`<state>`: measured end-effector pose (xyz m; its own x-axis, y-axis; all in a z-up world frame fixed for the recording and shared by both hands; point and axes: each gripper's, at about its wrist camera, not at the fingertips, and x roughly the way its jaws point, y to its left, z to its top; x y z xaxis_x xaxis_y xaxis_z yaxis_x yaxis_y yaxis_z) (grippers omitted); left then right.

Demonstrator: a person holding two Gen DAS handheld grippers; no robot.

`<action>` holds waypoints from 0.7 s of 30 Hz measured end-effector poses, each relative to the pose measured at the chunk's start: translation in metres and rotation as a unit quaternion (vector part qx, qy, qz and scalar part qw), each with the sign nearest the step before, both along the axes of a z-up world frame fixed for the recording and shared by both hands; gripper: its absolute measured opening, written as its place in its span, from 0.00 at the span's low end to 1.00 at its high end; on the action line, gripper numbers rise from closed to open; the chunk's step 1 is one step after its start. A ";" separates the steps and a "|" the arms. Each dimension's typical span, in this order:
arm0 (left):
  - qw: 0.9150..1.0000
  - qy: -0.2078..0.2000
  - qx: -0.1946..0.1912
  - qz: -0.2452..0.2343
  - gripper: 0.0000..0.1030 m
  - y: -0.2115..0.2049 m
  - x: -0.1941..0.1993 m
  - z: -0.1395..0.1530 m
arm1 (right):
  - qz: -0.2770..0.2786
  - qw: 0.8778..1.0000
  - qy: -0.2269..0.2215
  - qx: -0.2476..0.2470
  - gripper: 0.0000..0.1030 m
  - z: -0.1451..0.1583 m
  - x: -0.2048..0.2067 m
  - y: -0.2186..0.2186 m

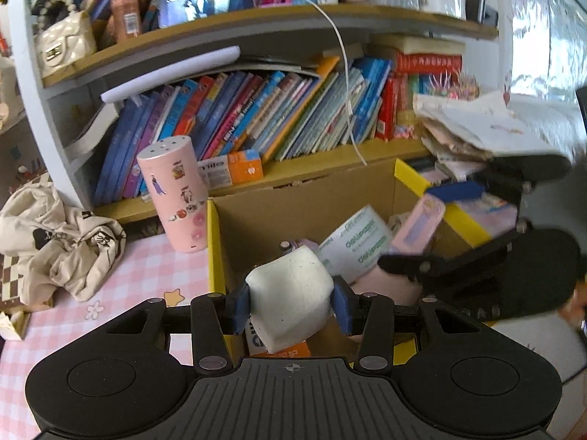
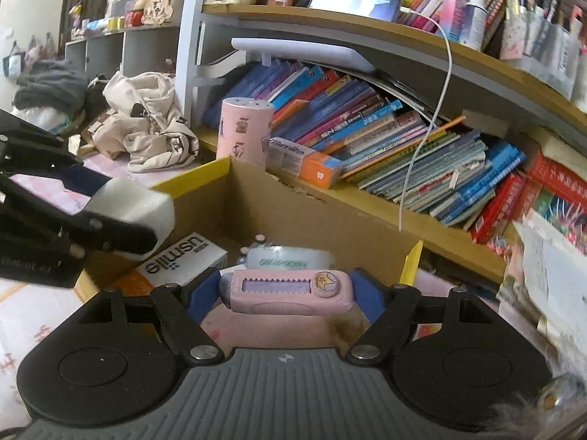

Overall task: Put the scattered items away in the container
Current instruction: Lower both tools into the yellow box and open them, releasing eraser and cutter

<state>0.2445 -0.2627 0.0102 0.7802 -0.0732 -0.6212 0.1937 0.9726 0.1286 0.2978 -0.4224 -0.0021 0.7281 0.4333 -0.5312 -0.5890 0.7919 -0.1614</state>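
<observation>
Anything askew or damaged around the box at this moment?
Yes. The cardboard box has a ragged, torn back edge by the shelf. A white cable dangles from the phone on the upper shelf across the leaning books. A cream cloth bag lies crumpled on the table.

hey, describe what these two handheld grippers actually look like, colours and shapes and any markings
Both match. The left gripper and right gripper each have a matte black body with two round discs, a grey ribbed centre plate stamped with a small crosshair mark, and angular black linkage arms joined by silver pivot bolts. The fingers end in blue pads. No cables or sleeves are visible.
</observation>
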 end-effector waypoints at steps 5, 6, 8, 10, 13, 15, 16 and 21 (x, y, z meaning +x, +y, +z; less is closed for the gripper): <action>0.999 0.019 0.024 -0.009 0.43 -0.005 0.005 -0.011 | 0.004 1.000 0.010 -0.006 0.74 -0.004 0.013 0.000; 0.999 0.023 0.026 -0.010 0.43 -0.006 0.006 -0.013 | 0.007 1.000 0.013 -0.008 0.74 -0.006 0.014 0.000; 0.999 0.028 0.027 -0.011 0.44 -0.006 0.008 -0.015 | 0.015 1.000 0.017 -0.013 0.74 -0.008 0.014 0.001; 0.999 0.032 0.028 -0.011 0.47 -0.007 0.009 -0.017 | 0.024 0.999 0.019 -0.019 0.74 -0.011 0.012 0.003; 0.999 0.036 0.032 -0.012 0.50 -0.009 0.011 -0.019 | 0.027 0.999 0.028 -0.017 0.74 -0.014 0.012 0.002; 0.999 0.034 0.035 -0.011 0.52 -0.010 0.011 -0.019 | 0.025 0.999 0.034 -0.013 0.74 -0.014 0.012 0.000; 0.999 0.033 0.036 -0.010 0.53 -0.010 0.010 -0.019 | 0.025 0.999 0.035 -0.013 0.74 -0.014 0.013 0.000; 1.000 0.011 0.029 -0.005 0.64 -0.007 0.005 -0.012 | 0.022 0.999 0.044 -0.009 0.74 -0.014 0.013 -0.003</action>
